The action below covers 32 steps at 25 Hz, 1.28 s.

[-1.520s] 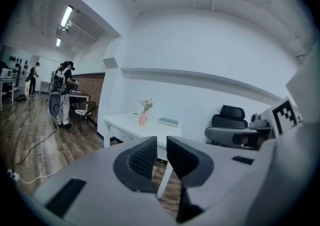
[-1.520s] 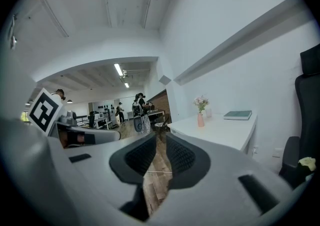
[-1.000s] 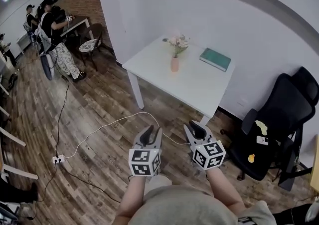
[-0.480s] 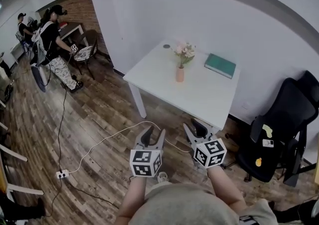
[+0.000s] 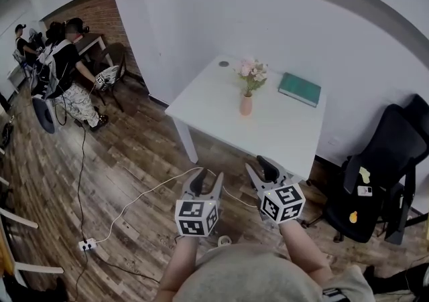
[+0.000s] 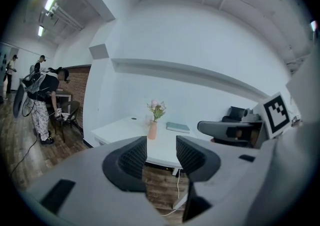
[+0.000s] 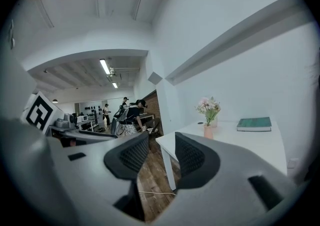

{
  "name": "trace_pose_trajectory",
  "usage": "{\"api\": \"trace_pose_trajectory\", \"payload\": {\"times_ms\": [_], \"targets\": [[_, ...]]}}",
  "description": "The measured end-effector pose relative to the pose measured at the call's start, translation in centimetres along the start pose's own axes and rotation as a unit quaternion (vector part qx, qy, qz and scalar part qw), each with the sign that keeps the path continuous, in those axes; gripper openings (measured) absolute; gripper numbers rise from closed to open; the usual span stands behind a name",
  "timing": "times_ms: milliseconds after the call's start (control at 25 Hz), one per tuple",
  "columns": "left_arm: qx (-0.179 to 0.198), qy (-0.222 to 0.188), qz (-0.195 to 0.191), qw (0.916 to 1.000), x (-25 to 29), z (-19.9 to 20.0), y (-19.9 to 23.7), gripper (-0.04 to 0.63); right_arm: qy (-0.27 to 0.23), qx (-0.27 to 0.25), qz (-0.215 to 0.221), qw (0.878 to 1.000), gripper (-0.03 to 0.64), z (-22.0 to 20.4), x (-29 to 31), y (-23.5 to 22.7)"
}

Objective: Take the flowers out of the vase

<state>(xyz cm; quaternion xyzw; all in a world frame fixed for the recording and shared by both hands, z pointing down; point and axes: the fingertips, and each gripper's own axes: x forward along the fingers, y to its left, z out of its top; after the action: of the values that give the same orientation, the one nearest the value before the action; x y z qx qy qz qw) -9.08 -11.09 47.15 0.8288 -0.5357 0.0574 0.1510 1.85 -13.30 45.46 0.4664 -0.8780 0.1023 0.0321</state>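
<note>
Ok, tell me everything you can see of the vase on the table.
The vase is small, slim and peach-pink, with a matte look; its material is too small to tell. It stands upright near the middle of the white table, holding the flowers, pink blooms with green leaves. Only the table and flowers touch it; the green book lies apart.

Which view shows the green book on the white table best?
The head view: it looks down on the book, showing its whole cover. Both gripper views show it small, far off and nearly edge-on.
</note>
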Motion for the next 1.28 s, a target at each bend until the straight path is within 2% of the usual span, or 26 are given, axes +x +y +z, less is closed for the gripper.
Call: {"api": "trace_pose_trajectory", "payload": {"times_ms": [840, 1280], "targets": [[-0.009, 0.001, -0.007, 0.9999, 5.5, 1.3, 5.0, 0.167, -0.005, 0.015, -0.035, 0.999, 0.153, 0.3, 6.3, -4.2], [0.002, 0.014, -0.017, 0.9998, 12.4, 2.4, 7.7, 0.166, -0.01, 0.013, -0.048, 0.999, 0.149, 1.2, 12.6, -9.2]]}}
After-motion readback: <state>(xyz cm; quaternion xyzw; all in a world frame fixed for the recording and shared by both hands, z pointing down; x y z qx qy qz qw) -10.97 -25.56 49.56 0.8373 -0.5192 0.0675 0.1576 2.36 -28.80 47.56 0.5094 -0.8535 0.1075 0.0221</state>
